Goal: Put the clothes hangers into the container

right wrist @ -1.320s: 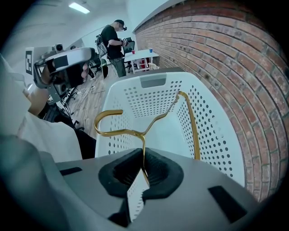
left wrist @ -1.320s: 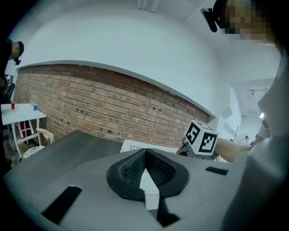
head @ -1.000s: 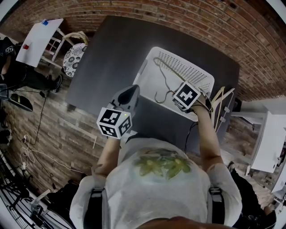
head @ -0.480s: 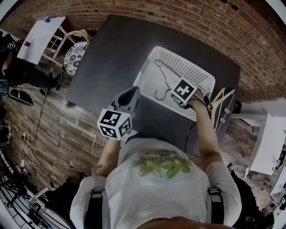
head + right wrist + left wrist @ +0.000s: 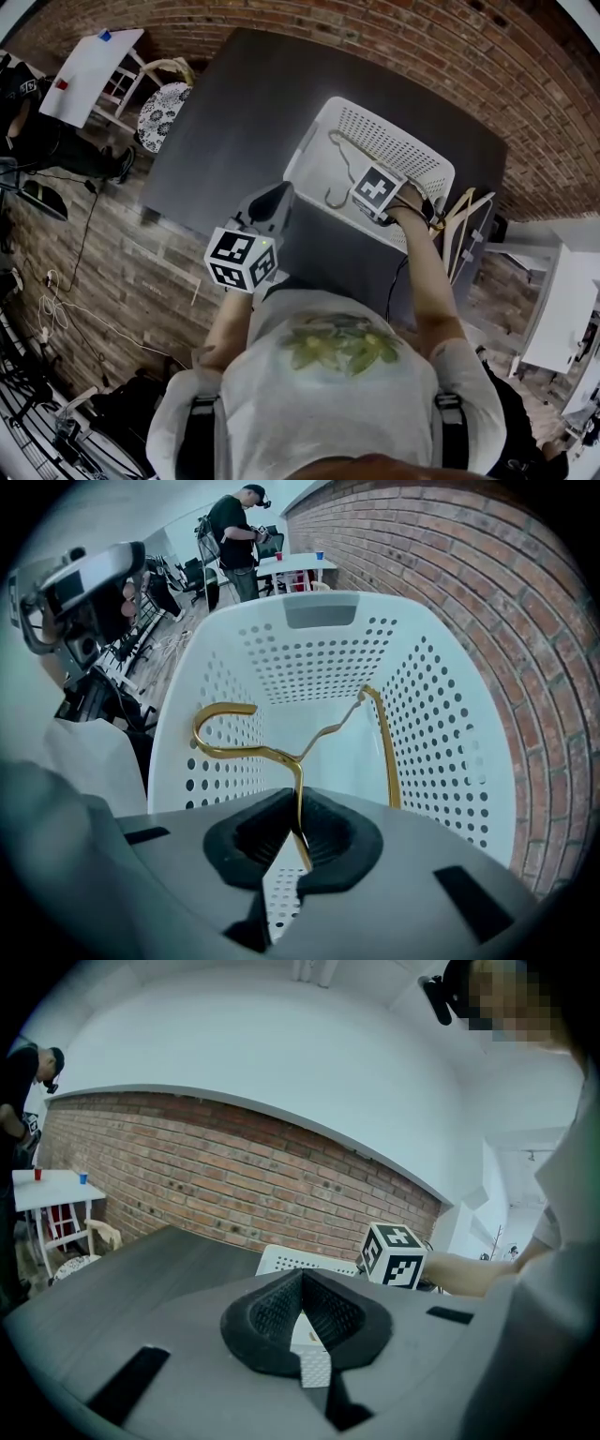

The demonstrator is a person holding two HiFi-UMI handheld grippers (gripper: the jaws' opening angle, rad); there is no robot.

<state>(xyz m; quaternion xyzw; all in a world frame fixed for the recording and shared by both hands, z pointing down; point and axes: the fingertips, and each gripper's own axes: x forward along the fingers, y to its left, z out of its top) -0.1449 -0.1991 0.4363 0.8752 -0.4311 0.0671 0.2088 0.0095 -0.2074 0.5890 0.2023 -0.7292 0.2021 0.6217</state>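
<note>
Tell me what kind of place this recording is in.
Probably an indoor workroom or recording studio rather than a home: a bare brick wall, loose cables on the wood floor, and another person standing by a white side table.

Glossy gold metal hanger (image 5: pixel 298 752), perforated plastic basket (image 5: pixel 441 752)

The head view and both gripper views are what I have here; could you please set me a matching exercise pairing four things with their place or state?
Things:
1. gold hanger
2. white basket
3. left gripper
4. pale hangers

Places or states:
A. standing on the dark table
B. shut and empty
C. outside the basket, past its right side
D. clamped in the right gripper, hanging into the basket

Pairs: 1-D; 2-A; 3-B; 4-C
</note>
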